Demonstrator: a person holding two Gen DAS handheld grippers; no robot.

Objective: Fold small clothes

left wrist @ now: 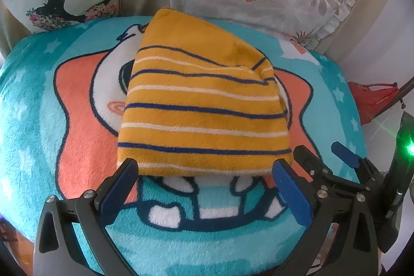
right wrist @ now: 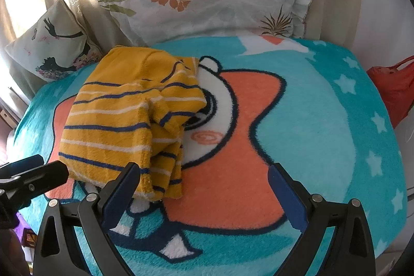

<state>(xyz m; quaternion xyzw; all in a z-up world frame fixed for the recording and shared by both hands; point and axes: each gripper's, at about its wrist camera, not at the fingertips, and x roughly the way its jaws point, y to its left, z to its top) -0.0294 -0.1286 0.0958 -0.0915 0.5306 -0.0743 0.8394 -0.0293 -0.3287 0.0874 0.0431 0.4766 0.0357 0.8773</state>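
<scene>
Left gripper (left wrist: 205, 173) wide open, empty, straddling near hem of folded yellow striped garment (left wrist: 201, 105). Right gripper (right wrist: 204, 179) also spread, empty, one finger at garment's loose right edge. Garment lies on teal blanket (right wrist: 323, 120). Risk: plush layers slip; pinching only top layer would undo the fold.

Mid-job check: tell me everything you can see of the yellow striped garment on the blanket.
The mustard-yellow fleecy garment with navy and white stripes lies folded into a compact, roughly rectangular bundle on the teal cartoon-print plush blanket. In the right wrist view its right side shows bunched, stacked layers, so the fold looks loose there. Its near hem edge sits between the spread fingers of the left gripper, which is open and not clamping it. The right gripper, also open, has one finger against the garment's near right corner. Nothing rests on it.
</scene>
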